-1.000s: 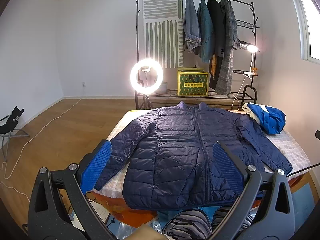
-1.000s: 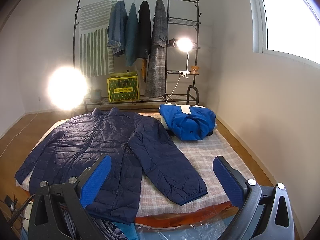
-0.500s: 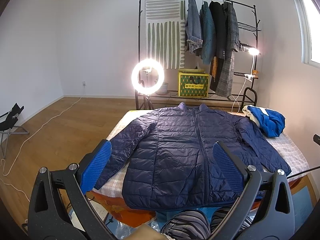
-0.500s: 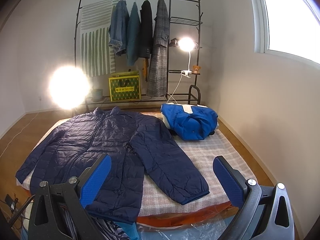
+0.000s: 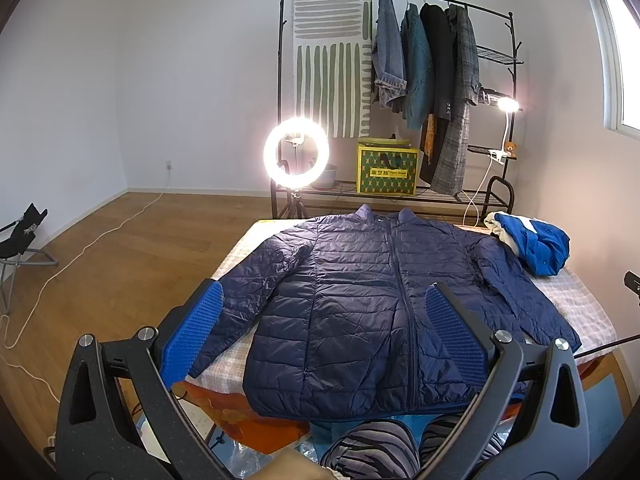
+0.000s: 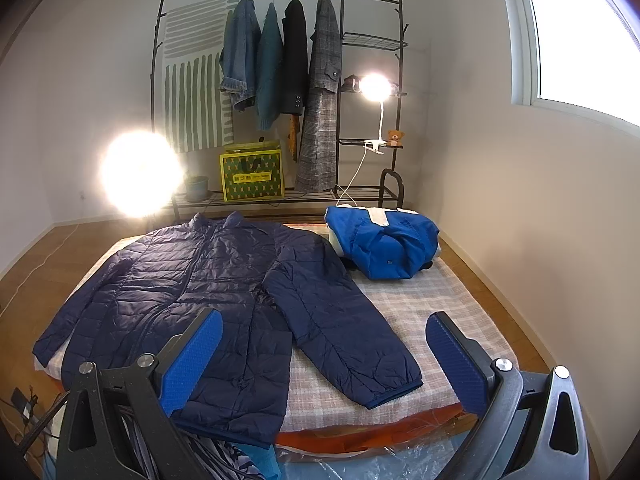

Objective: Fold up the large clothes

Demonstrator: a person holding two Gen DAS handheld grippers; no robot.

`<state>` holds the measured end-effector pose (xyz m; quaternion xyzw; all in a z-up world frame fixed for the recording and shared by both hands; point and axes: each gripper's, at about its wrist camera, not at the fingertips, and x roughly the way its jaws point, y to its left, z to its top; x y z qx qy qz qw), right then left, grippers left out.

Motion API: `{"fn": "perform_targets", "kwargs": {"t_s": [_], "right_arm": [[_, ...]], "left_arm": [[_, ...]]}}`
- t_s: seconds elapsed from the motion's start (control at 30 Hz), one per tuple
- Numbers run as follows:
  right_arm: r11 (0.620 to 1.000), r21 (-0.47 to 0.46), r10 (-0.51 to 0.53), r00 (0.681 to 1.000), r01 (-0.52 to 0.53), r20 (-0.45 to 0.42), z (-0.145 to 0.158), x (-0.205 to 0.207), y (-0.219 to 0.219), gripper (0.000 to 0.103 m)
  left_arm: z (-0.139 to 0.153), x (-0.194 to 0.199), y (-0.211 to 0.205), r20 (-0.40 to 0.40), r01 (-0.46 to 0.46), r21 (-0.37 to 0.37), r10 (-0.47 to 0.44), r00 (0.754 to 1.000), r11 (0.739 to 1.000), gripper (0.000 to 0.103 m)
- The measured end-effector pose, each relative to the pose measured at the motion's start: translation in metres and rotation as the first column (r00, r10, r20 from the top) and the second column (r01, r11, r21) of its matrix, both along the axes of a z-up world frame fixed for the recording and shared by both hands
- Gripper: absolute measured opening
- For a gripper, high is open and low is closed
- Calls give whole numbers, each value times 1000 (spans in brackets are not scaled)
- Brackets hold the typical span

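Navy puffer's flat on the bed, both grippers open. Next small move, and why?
Probably bring the right gripper down to the cuff of the near sleeve. The navy puffer jacket lies zipped and spread, sleeves out, nothing gripped, and the left gripper hovers over the body. Folding a sleeve inward looks like the natural start.

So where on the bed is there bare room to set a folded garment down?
The clearest patch is the checked bedcover between the navy quilted jacket's spread sleeve and the bed's window-side edge, in front of the bundled bright blue jacket. The jacket covers the rest; only a thin strip shows beside its other sleeve.
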<state>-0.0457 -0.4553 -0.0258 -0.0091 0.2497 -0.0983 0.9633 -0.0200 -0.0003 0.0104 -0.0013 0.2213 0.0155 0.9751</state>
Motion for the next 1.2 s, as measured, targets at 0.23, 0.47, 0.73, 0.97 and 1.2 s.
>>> {"fn": "perform_targets", "kwargs": {"t_s": [0.23, 0.47, 0.73, 0.97, 1.2], "right_arm": [[1000, 2, 0, 1000, 0, 1, 0, 0, 1, 103], [1000, 3, 3, 1000, -3, 1, -1, -1, 1, 103], [1000, 3, 4, 1000, -4, -2, -1, -1, 4, 103], [1000, 2, 8, 1000, -8, -6, -3, -2, 5, 103], [1000, 4, 7, 1000, -7, -2, -2, -2, 2, 103]], "left_arm": [[0, 0, 1, 2, -1, -2, 1, 1000, 1000, 103], [-2, 0, 3, 1, 1, -4, -1, 1000, 1000, 103], [-1, 0, 3, 0, 0, -5, 0, 1000, 1000, 103], [-2, 0, 4, 1, 1, -5, -1, 1000, 1000, 103], [-2, 0, 5, 1, 0, -6, 0, 1000, 1000, 103]]}}
